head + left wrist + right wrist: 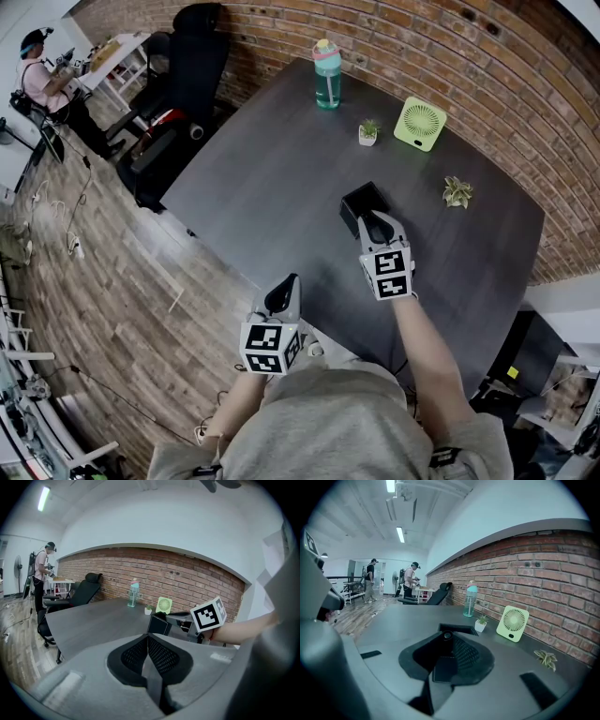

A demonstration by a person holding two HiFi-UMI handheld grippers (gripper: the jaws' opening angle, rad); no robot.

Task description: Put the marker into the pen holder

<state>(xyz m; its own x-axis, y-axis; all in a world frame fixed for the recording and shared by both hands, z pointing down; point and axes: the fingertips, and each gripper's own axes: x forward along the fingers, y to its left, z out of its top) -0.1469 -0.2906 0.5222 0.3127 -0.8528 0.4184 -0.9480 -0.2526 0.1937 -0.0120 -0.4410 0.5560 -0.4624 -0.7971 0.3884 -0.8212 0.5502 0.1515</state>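
The right hand-held gripper is clenched on the marker, whose round dark end shows between the jaws. It hangs at the 6 o'clock edge of the black pen holder, with the marker just short of the holder's open top. The left hand-held gripper is clenched on nothing, its mesh pads pressed together, over the surface's near edge at about 7 o'clock from the holder. From the holder, a teal bottle stands at 11 o'clock, a small potted plant at 12, a green fan at 1 and a leafy plant at 3.
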